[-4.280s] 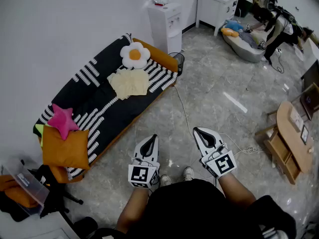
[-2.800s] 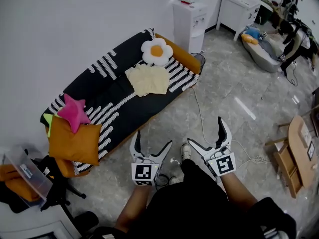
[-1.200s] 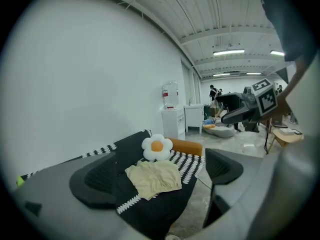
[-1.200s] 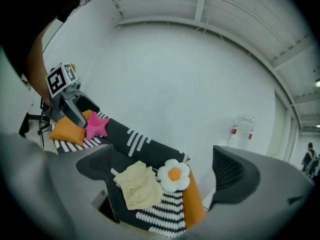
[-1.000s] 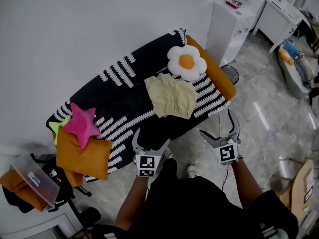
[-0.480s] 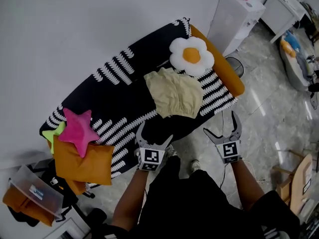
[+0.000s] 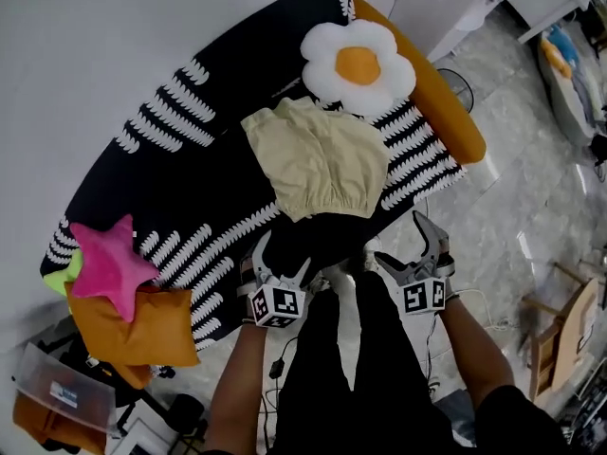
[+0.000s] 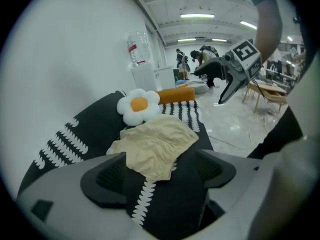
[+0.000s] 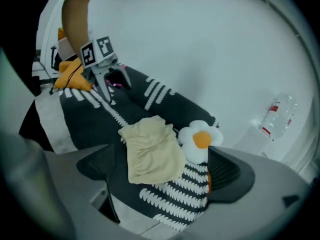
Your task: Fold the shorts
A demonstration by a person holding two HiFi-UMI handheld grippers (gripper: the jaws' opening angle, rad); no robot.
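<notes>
While both claws hover at the near edge of the couch (image 7: 190,188), the pale yellow shorts (image 7: 318,159) lie spread out on its black cover with white toothed stripes, toward the right-hand end. Their gathered edge faces the person, and none of the cloth is folded over yet. A white flower-shaped pillow with an orange centre (image 7: 358,63) sits just beside the far edge of the shorts, and an orange bolster (image 7: 427,93) runs along the couch end behind it.

The left claw (image 7: 283,254) points down and forward at the near left part of the shorts, still apart from them. Its jaws stand fairly wide and have just been closing a little. Nothing is between the pads; the left gripper view shows only the couch cover and the shorts lying beyond them.

The right claw (image 7: 406,245) hangs by the couch edge over the grey marbled floor (image 7: 531,188), near the right side of the shorts. Its jaws are spread wide and hold nothing.

Far to the left, well apart from the shorts, a pink star cushion (image 7: 109,263) rests on an orange cushion (image 7: 137,325).
</notes>
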